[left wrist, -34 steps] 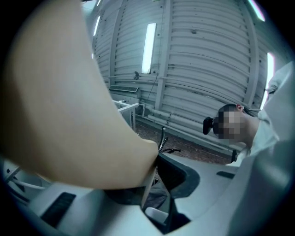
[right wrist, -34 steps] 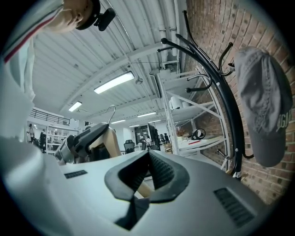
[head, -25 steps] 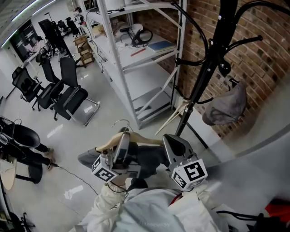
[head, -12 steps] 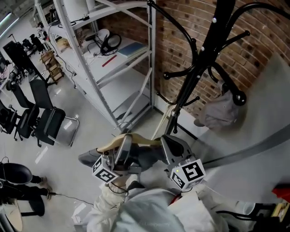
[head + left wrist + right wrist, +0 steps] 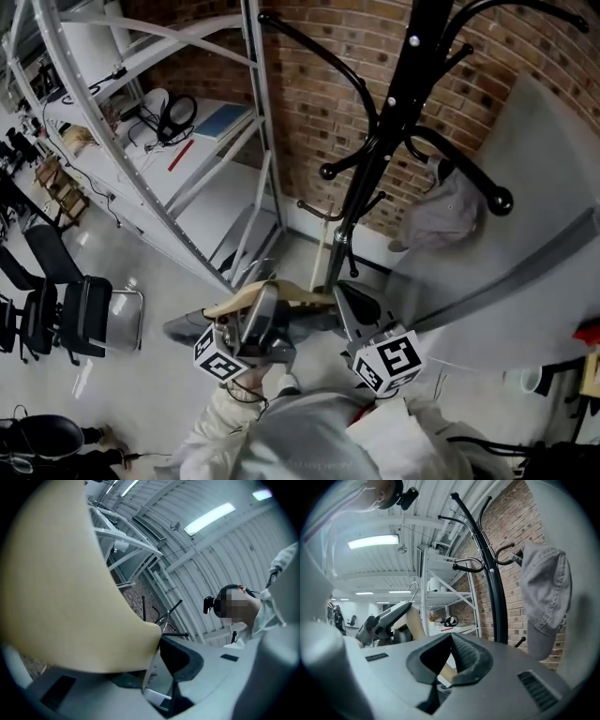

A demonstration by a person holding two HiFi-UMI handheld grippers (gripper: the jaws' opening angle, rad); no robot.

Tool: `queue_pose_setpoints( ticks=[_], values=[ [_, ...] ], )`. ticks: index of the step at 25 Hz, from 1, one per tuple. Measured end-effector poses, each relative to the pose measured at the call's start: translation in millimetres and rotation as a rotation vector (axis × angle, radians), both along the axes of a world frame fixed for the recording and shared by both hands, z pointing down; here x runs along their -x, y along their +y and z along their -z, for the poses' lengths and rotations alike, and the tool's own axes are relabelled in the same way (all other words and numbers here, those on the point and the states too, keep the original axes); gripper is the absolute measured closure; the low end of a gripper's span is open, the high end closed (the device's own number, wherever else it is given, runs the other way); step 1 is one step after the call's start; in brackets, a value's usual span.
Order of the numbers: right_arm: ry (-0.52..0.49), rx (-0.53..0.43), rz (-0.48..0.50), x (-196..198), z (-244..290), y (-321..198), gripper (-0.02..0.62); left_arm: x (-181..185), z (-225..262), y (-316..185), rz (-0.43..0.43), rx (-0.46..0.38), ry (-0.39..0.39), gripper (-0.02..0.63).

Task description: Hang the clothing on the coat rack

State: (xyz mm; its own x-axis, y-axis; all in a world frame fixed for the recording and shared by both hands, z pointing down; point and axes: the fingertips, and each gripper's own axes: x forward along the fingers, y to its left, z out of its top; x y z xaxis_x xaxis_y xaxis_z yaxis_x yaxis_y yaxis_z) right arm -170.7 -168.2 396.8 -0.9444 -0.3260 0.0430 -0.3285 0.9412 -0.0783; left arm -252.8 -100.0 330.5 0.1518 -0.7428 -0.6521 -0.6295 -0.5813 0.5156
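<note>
Closest in, the head view shows the left hand-held gripper [image 5: 263,304] and the right hand-held gripper [image 5: 351,294] side by side, low in the picture. A pale wooden hanger [image 5: 234,302] spans the gap between them. The gray clothing [image 5: 184,328] hangs from the hanger, showing left of the left gripper and between the two.

The left gripper view tilts up. The hanger's broad wood fills its left half and lies clamped between the jaws, which stand wide on it. Only this view shows the ceiling strip light [image 5: 208,517] and the person's head above.

The right gripper view looks level. Its jaws are pinched on the thin end of the hanger, a sliver of wood showing between the ribbed pads. It also shows the hanger's wire hook [image 5: 412,588] rising above the left gripper, which the head view does not make clear.

Just beyond the hanger stands the black coat rack [image 5: 380,150], with a gray cap [image 5: 441,211] on one of its lower arms. The hanger is not yet on it. Behind is a brick wall [image 5: 319,103]. To the left are a white metal shelf [image 5: 225,178] and, farther off, black office chairs [image 5: 89,314], seen only from the head.
</note>
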Motion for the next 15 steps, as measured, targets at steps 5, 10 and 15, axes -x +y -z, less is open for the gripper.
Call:
queue_pose_setpoints(
  ticks=[5,10,15],
  values=[
    [0.005,-0.002,-0.122,-12.4,-2.7,-3.4,0.571,-2.9,-2.4,-16.5,-0.119,0.002,-0.006,0.495],
    [-0.002,-0.009,-0.247,-27.0,-1.9,-8.8,0.571,-14.6,-2.8,-29.7,-0.255,0.002,0.000,0.495],
    [-0.024,-0.013,-0.364,-38.0,-0.6,-7.3,0.571,-20.0,-1.2,-35.9,-0.373,0.001,0.010,0.495]
  ],
)
